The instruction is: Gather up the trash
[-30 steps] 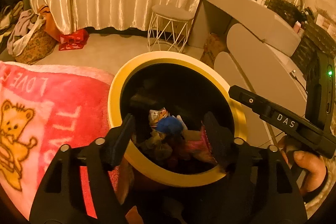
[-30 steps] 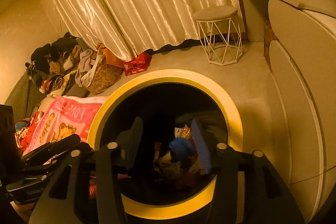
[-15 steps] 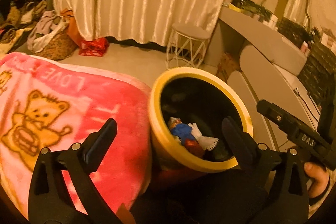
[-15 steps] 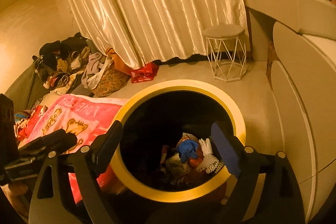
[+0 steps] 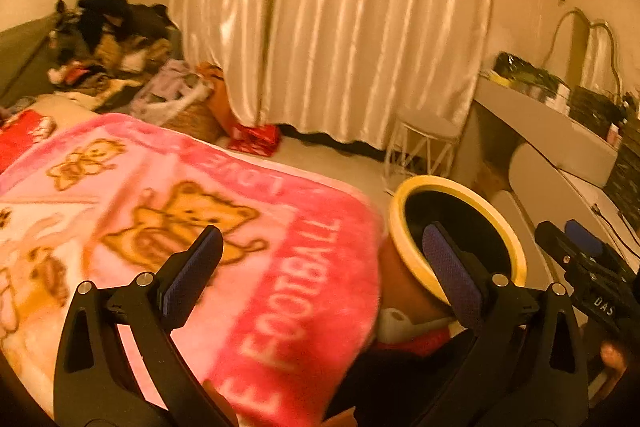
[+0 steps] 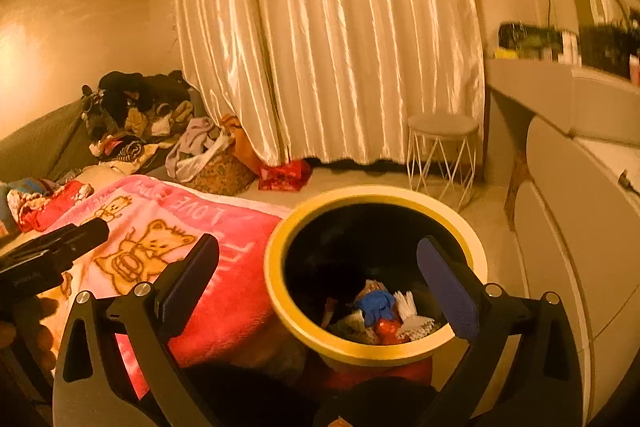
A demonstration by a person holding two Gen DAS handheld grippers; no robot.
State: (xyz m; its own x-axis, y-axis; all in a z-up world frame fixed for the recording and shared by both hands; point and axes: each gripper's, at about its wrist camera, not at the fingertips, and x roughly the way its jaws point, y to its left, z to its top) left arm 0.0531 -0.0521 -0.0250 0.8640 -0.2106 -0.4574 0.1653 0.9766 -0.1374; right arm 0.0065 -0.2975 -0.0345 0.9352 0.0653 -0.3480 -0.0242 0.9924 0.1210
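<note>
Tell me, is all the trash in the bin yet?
Some is done: blue, white and red scraps already lie in the yellow-rimmed bin. Nothing is in hand: the left claw and the right claw are both open and empty. What is left I cannot tell; no loose trash shows on the pink bear blanket, though a red bag lies by the curtain.

We have the left gripper (image 5: pixel 320 273) with jaws spread wide, nothing between the pads. Right gripper (image 6: pixel 318 275) likewise wide apart and empty. Each shows in the other's view: right at 4 o'clock, left at 9 o'clock.
</note>
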